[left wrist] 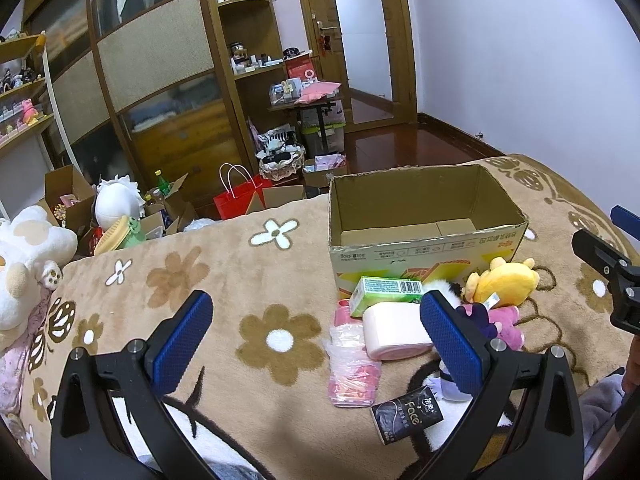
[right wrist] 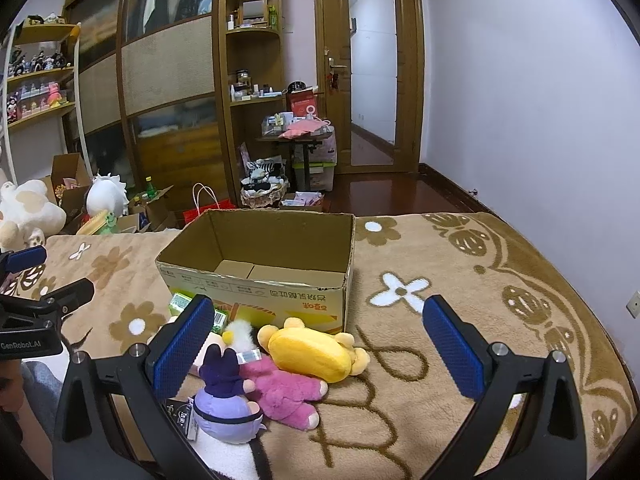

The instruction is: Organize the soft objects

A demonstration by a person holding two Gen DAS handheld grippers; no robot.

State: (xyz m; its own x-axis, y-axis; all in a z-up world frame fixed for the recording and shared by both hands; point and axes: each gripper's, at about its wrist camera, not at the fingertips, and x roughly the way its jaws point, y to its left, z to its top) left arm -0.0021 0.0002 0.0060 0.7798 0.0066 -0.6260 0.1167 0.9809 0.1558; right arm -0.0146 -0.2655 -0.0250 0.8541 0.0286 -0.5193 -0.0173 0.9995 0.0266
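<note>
An open, empty cardboard box [left wrist: 424,216] [right wrist: 260,276] stands on the flowered blanket. In front of it lie a yellow-headed plush in pink [right wrist: 308,356] [left wrist: 502,282], a purple plush [right wrist: 226,396], a white furry plush [right wrist: 240,332], a pink tissue roll [left wrist: 394,330], a green pack [left wrist: 384,292], a pink plastic packet [left wrist: 352,364] and a black "Face" pack [left wrist: 408,414]. My left gripper [left wrist: 316,344] is open and empty above the blanket, left of the pile. My right gripper [right wrist: 320,348] is open and empty, hovering over the plush toys.
The blanket [left wrist: 200,280] covers a bed. Beyond its far edge the floor holds boxes, a red bag [left wrist: 236,200] and a white plush [left wrist: 116,200]. A big white plush [left wrist: 28,264] sits at the bed's left. Wardrobe, shelves and door stand behind.
</note>
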